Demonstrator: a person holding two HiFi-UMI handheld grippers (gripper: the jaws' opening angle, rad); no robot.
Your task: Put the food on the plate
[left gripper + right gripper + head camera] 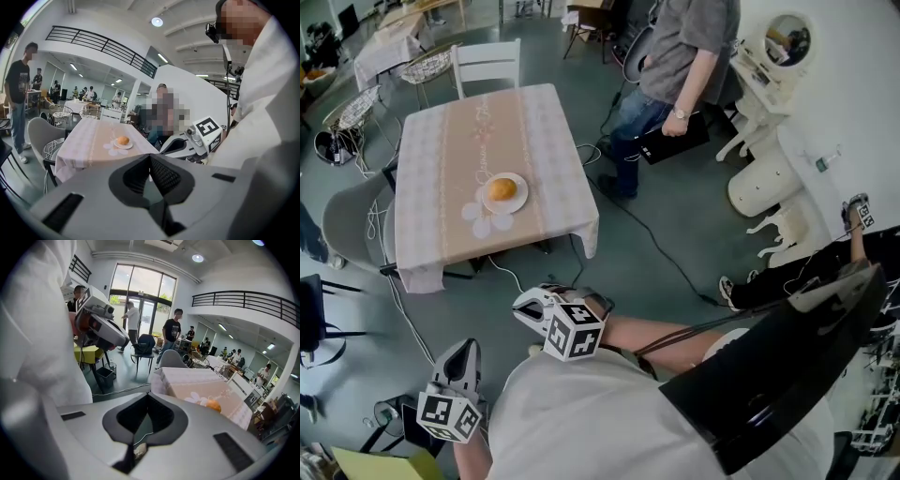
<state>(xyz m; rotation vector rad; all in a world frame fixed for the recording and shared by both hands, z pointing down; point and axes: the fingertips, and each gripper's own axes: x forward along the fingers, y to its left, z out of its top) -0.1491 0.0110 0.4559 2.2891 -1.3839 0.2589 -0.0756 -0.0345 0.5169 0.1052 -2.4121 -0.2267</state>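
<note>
Both claws are closed and hold nothing. In its own view the left claw [150, 157] has its dark ribbed pads [161, 176] pressed together along a thin line, and the hollow behind them is empty. The right claw [147, 396] looks the same in its view: tips together, nothing gripped. In the head view the two sit at the bottom of the frame, close in front of the wearer's white top [581, 422]. The left one is in the lower left corner and the right one nearer the bottom centre.

Above them in that view, across a stretch of grey floor [675, 234], stands the pale, checked tabletop [441, 141]. The bun [502, 189], round and orange-brown, lies on a small white plate [522, 199] near the tabletop's lower edge. The plate rests on a white flower-shaped mat [478, 220]. The bun is well apart from both claws: up and slightly left of the right claw, up and to the right of the left one. In the left gripper view it shows left of centre, above the closed tips; in the right gripper view it shows to the right of the tips.

A white chair [487, 61] stands at the tabletop's upper edge and a grey chair [347, 220] at its left side. A dark cable [661, 251] crosses the floor, and a person [680, 47] in a grey shirt and jeans stands at the upper right.
</note>
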